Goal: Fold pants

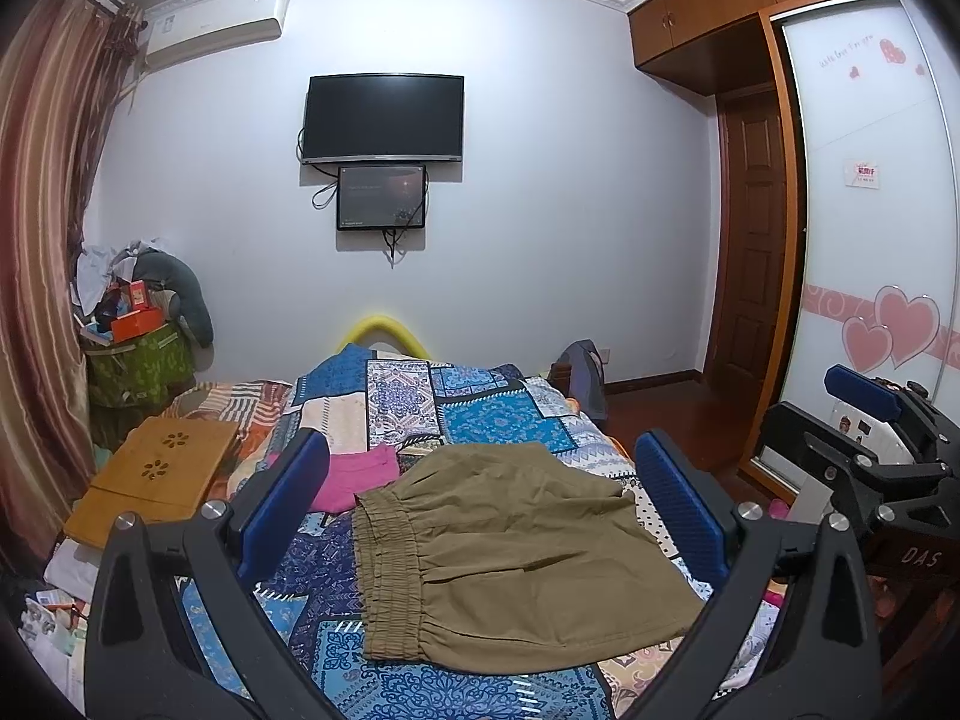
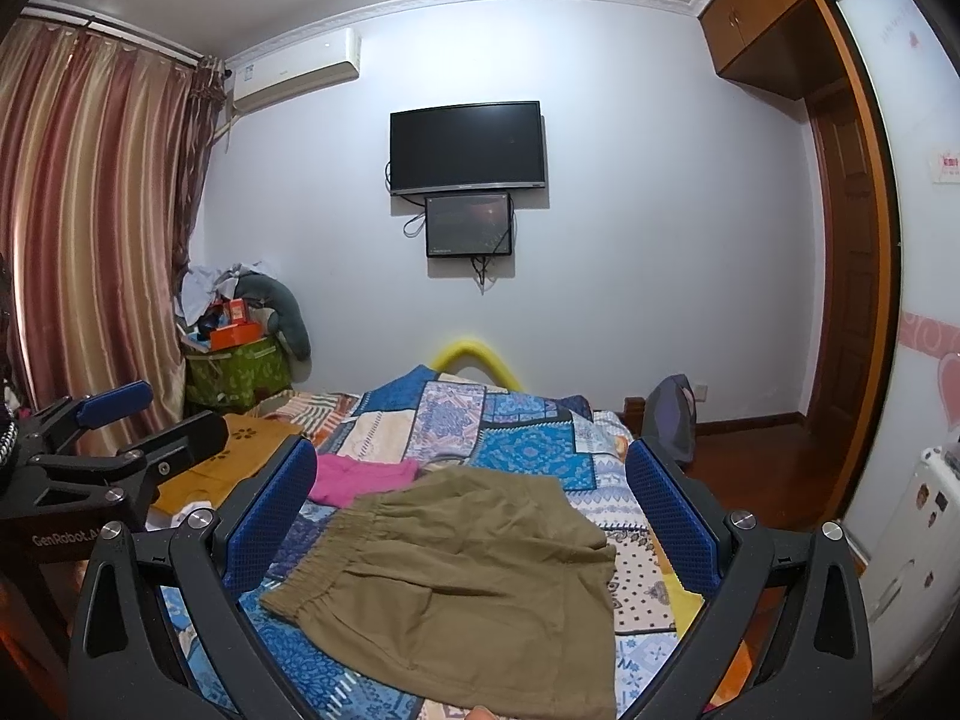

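Olive shorts [image 1: 516, 552], elastic waistband toward the left, flat on a blue patchwork quilt [image 1: 498, 414] covering the bed. Pink garment [image 1: 357, 477] just behind them, touching the far left corner. Left gripper [image 1: 480, 498]: blue-padded fingers spread wide, holding nothing, above the shorts. Right gripper [image 2: 471, 501]: likewise spread and empty. Lettering "DAS" on the right gripper's body in the left view; "GenRobot.A…" on the left gripper's body in the right view. Wall television [image 1: 383, 117], dark. Wardrobe door [image 1: 870, 180] with pink hearts, script unreadable.
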Available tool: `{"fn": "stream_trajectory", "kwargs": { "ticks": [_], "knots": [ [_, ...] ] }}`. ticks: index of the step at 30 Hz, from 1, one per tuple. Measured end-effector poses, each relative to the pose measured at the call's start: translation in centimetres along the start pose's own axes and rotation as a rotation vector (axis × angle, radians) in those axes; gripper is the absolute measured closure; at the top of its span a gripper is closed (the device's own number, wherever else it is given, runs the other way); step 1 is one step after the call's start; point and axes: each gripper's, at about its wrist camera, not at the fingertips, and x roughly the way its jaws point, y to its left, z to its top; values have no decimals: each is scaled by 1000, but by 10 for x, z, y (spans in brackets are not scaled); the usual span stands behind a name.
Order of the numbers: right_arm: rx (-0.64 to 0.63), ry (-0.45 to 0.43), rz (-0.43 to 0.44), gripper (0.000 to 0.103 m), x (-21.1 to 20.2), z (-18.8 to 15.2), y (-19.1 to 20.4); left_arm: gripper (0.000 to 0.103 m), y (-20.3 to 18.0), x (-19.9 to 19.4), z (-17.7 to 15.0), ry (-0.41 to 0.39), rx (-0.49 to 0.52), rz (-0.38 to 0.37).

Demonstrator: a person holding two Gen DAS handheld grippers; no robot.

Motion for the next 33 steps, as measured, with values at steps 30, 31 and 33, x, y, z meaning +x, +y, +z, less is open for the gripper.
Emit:
{"fn": "stream_trajectory", "kwargs": {
  "ticks": [30, 31, 33],
  "knots": [
    [6, 2, -2, 0, 2, -4, -1, 0, 3, 2, 0, 1, -12, 7],
    [6, 2, -3, 0, 2, -4, -1, 0, 3, 2, 0, 1, -12, 8],
    [5, 2, -2, 0, 2, -4, 0, 0, 3, 2, 0, 1, -12, 7]
  ]
}}
